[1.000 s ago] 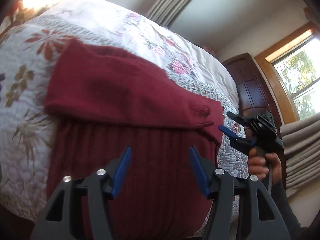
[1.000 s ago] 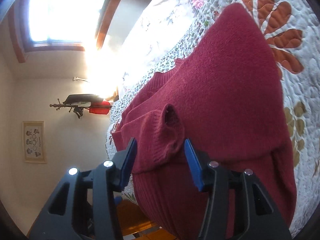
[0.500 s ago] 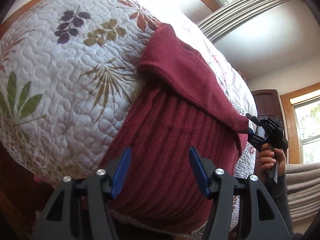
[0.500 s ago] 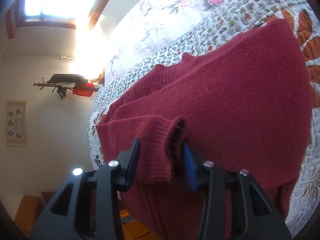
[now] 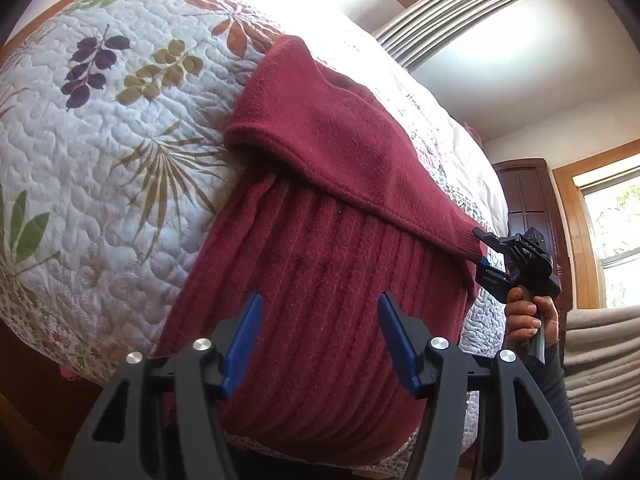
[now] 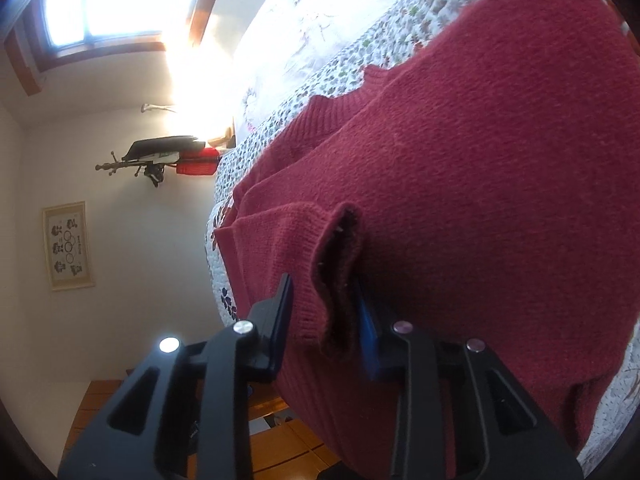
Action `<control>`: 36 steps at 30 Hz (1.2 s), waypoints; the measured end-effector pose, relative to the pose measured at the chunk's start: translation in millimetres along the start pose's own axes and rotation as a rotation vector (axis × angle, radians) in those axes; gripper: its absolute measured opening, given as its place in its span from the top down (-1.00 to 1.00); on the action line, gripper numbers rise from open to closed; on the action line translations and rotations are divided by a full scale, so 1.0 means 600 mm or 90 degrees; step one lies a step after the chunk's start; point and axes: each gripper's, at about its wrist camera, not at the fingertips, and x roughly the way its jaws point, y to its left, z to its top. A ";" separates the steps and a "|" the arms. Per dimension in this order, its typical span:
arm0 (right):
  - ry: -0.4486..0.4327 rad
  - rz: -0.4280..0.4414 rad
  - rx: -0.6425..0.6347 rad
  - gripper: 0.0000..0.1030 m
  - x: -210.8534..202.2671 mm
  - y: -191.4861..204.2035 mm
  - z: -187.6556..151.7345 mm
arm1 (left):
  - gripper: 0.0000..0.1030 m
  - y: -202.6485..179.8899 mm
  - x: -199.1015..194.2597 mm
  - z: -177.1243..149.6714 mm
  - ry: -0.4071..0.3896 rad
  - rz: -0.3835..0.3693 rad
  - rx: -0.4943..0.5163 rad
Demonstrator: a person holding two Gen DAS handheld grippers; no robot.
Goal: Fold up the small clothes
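Jaws of the right gripper clenched on the sweater cuff, left gripper released, hovering lower-centre over the sweater.

1. The black left gripper with blue-lined fingers has its jaws spread wide apart, nothing between them.
2. The black right gripper with blue pads has its jaws closed in on the ribbed cuff of a dark red knitted sweater sleeve.
3. A bare hand wraps the right gripper's handle, a dark sleeve covering the wrist below.
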 end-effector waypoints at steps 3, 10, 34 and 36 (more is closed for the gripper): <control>-0.023 -0.020 -0.017 0.88 -0.002 0.026 0.008 | -0.17 0.000 0.003 0.000 0.001 -0.002 -0.002; -0.163 0.010 -0.113 0.89 -0.137 0.116 -0.008 | -0.17 0.007 0.010 0.000 0.003 -0.005 -0.011; -0.198 -0.100 0.008 0.89 -0.152 -0.110 -0.028 | -0.17 -0.002 0.018 0.006 0.006 -0.013 0.010; -0.208 -0.108 -0.009 0.77 -0.165 -0.106 -0.036 | -0.17 0.000 0.020 0.005 0.008 -0.013 0.009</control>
